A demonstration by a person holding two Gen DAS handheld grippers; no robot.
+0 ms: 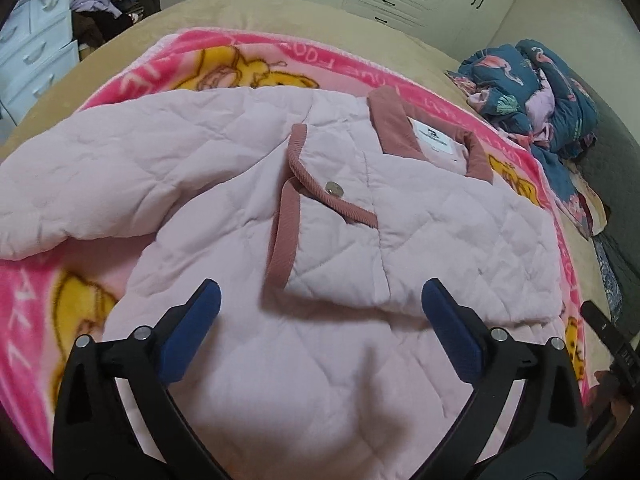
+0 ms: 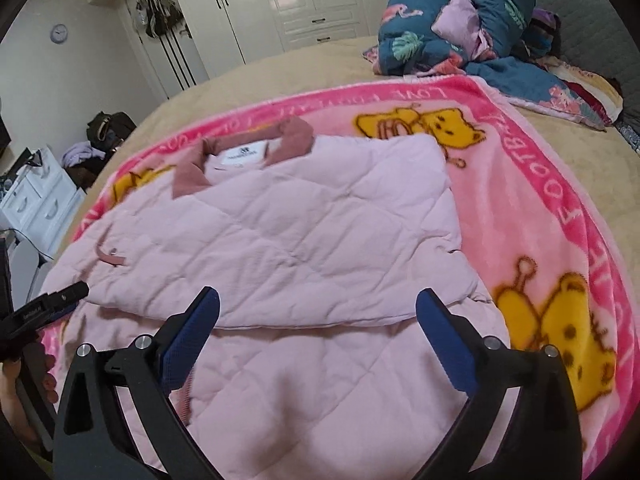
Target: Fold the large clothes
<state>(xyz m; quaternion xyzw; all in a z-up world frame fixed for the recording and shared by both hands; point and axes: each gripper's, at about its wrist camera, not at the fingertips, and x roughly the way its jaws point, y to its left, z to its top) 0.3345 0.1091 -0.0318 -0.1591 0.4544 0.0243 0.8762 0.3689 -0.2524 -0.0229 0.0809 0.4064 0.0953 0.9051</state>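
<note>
A pale pink quilted jacket with a dusty-rose collar and a silver snap lies on a pink cartoon blanket. Its right side is folded in over the body; the left sleeve still spreads outward. My left gripper hovers open above the lower front panel, holding nothing. In the right wrist view the same jacket shows its folded edge across the middle, with the collar at the far end. My right gripper is open just over that folded edge, empty.
The blanket covers a beige bed. A bundled blue floral quilt sits at the head end. White wardrobes and a white drawer unit with piled clothes stand beyond. A hand grips the left tool.
</note>
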